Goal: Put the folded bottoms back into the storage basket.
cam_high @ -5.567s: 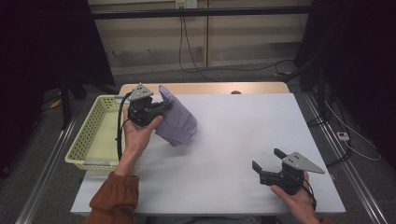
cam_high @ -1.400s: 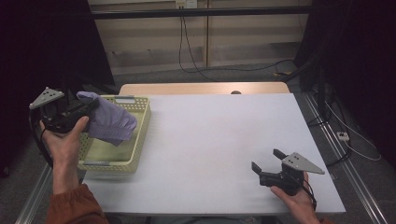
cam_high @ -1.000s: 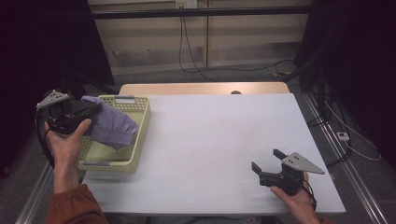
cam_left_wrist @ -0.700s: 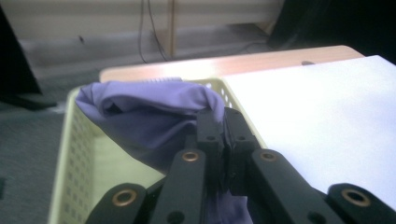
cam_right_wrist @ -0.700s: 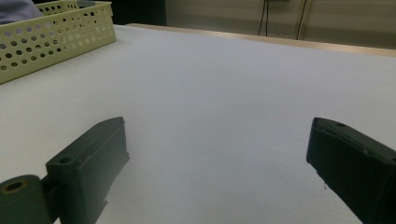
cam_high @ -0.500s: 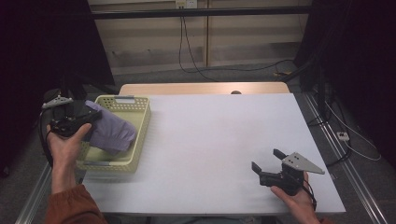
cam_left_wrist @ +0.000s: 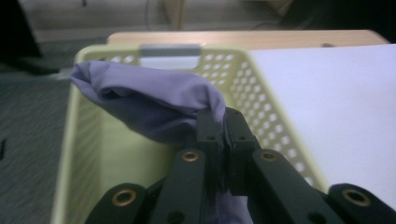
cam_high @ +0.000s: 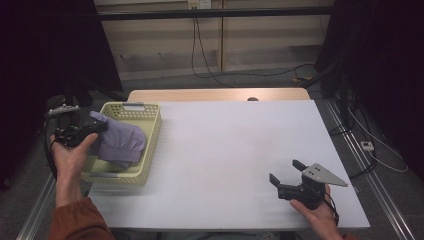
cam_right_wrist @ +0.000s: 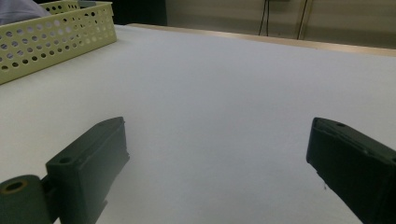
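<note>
Cloth (cam_high: 120, 142), lilac and loosely bunched, hangs low inside the pale yellow basket (cam_high: 152, 131) at the left edge of the tabletop (cam_high: 235, 150), pinched at one fold by your left hand-held gripper (cam_high: 95, 128), whose jaws are clamped tight on the fabric. In the left gripper view the cloth (cam_left_wrist: 149, 100) bulges above the jaws, with the perforated basket wall (cam_left_wrist: 261, 98) just to its right. Risk one: a fold draped over the rim, so that on release part of the cloth slides out onto the floor at the left. Risk two: fabric caught between the pads, so that lifting away drags the cloth, or the light basket, with you. Your right hand-held gripper (cam_high: 287, 176) rests at the near right, jaws wide and empty, well apart from the basket and unable to steady it.
</note>
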{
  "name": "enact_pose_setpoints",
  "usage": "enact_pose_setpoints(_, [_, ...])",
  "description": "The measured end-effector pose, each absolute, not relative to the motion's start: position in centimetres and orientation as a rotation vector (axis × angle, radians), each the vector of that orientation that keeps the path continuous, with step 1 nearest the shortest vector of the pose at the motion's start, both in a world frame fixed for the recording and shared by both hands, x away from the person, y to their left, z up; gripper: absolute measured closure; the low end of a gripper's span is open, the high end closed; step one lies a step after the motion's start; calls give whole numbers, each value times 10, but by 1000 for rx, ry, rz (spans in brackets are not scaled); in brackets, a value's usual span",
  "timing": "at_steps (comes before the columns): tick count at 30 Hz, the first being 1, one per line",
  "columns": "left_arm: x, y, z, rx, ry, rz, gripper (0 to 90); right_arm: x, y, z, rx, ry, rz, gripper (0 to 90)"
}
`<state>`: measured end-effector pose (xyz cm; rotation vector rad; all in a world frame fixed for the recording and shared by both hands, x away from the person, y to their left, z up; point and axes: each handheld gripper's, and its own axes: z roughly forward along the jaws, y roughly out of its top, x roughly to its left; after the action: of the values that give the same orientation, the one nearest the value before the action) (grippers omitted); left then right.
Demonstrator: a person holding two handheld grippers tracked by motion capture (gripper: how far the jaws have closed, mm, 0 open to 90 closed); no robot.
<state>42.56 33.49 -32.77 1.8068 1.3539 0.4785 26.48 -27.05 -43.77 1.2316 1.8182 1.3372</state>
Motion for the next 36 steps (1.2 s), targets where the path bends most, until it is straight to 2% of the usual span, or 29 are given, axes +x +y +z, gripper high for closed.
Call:
enact_pose_setpoints(7, [431,339,-337,1841,1413,518,870,265,-270,-438,1237,1817,1337,52])
enact_pose_setpoints(24, [452,321,-358,1852,1286,486,870,265,-269,-438,1232,1825,1338,53])
enact_pose_setpoints(28, [455,319,-361,1913,1331,530,870,264,-270,-438,1234,1820,1341,53])
enact_pose_setpoints(36, [461,331,-374,1913,1429,523,868,265,-269,-438,1234,1822,1339,53])
